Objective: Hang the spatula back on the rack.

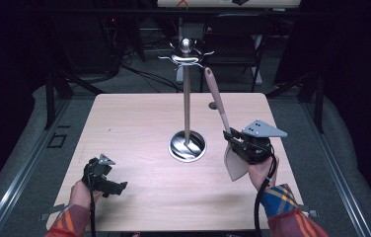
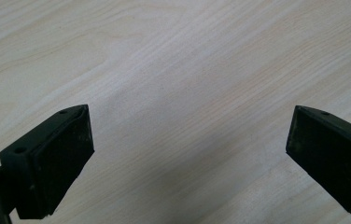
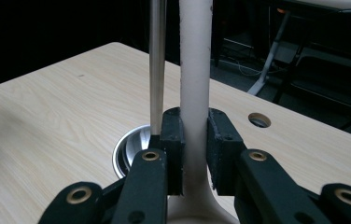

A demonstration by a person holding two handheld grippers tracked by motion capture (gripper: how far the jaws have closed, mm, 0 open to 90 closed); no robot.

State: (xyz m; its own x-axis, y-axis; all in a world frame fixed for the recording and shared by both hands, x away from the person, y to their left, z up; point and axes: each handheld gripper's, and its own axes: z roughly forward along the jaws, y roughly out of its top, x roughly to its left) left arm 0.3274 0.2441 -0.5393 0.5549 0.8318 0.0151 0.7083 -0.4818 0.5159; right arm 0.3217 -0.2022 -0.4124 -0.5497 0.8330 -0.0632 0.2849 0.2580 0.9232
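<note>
The right gripper (image 1: 233, 139) is clenched on the spatula (image 1: 221, 118), its pads pinching the pale handle (image 3: 195, 84) just above the blade. The spatula stands nearly upright, handle tilted toward 11 o'clock, blade hanging below the gripper at about 4 o'clock from the stand (image 1: 187, 98). The stand's round base (image 1: 187, 146) sits at the middle of the surface (image 1: 139, 123). The left gripper (image 2: 187, 154) is released, jaws wide over bare wood at 7 o'clock.
</note>
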